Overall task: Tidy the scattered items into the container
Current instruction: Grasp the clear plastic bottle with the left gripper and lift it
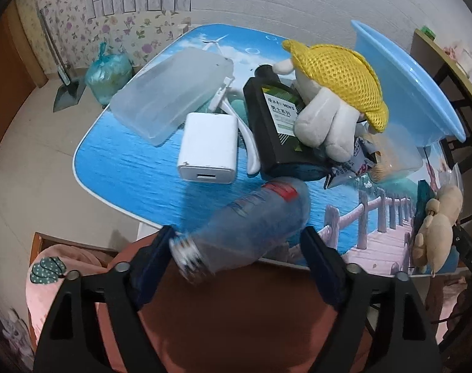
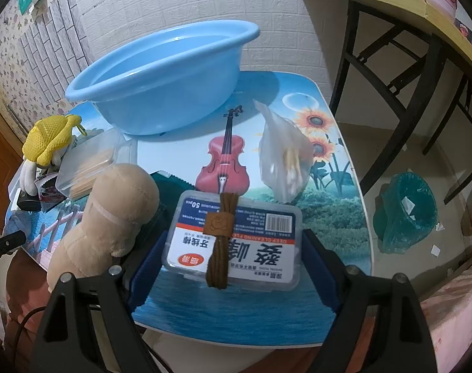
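Picture-printed table [image 2: 329, 211], one blue basin [image 2: 161, 87], two plush toys, left gripper [image 1: 236, 248] fingers spread around blurred, seemingly unclamped bottle [image 1: 251, 220], right gripper [image 2: 233, 264] wide, empty.

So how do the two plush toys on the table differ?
The yellow-hatted plush is white and wears a yellow mesh hat; the tan plush is plain beige with a pale band around its neck. The yellow-hatted plush lies on top of the black bottle in the pile, while the tan plush sits at the table's near edge, beside the floss box. Both are soft toys still outside the blue basin, and neither is gripped.
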`<act>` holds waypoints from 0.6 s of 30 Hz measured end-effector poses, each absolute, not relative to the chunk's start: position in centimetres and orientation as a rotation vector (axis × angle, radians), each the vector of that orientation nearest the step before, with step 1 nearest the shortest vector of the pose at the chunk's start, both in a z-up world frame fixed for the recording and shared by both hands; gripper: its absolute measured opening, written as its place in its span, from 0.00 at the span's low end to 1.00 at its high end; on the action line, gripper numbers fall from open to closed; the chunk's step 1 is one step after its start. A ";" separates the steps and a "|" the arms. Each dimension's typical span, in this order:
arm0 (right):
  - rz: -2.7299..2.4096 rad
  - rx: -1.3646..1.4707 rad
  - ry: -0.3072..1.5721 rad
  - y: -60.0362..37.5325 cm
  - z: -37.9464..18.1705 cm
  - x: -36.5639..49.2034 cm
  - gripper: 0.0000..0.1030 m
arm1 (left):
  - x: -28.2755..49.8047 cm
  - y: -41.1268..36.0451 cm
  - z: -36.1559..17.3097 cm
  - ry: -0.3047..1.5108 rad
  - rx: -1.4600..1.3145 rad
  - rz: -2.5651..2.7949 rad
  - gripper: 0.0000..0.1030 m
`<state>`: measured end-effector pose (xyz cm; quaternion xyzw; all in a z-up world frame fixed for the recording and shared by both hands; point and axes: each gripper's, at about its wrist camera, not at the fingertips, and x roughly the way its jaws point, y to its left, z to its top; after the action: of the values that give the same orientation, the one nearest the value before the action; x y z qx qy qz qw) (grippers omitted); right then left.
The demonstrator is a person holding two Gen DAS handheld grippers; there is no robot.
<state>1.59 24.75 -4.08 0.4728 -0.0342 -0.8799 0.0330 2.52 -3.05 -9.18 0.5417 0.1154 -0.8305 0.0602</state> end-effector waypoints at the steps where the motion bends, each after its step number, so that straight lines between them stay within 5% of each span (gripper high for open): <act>1: -2.706 1.456 -0.107 24.7 -4.1 1.6 0.83 | 2.4 -3.0 -9.1 0.347 1.635 -2.514 0.84; 11: -2.707 1.458 -0.104 24.7 -4.1 1.8 0.83 | 1.1 -2.4 -9.5 0.355 1.592 -2.518 0.94; 13: -2.707 1.458 -0.103 24.7 -4.1 1.8 0.83 | 1.0 -2.4 -9.4 0.371 1.568 -2.531 0.93; 14: -2.707 1.457 -0.102 24.7 -4.1 1.8 0.83 | 1.0 -2.5 -9.3 0.364 1.551 -2.539 0.84; 18: -2.710 1.456 -0.103 24.7 -4.1 2.0 0.83 | 1.2 -2.1 -9.1 0.339 1.555 -2.558 0.84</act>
<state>1.96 24.73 -4.06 0.4728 -0.0335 -0.8799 0.0317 1.19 -2.10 -9.13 0.5150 0.1124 -0.8473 0.0642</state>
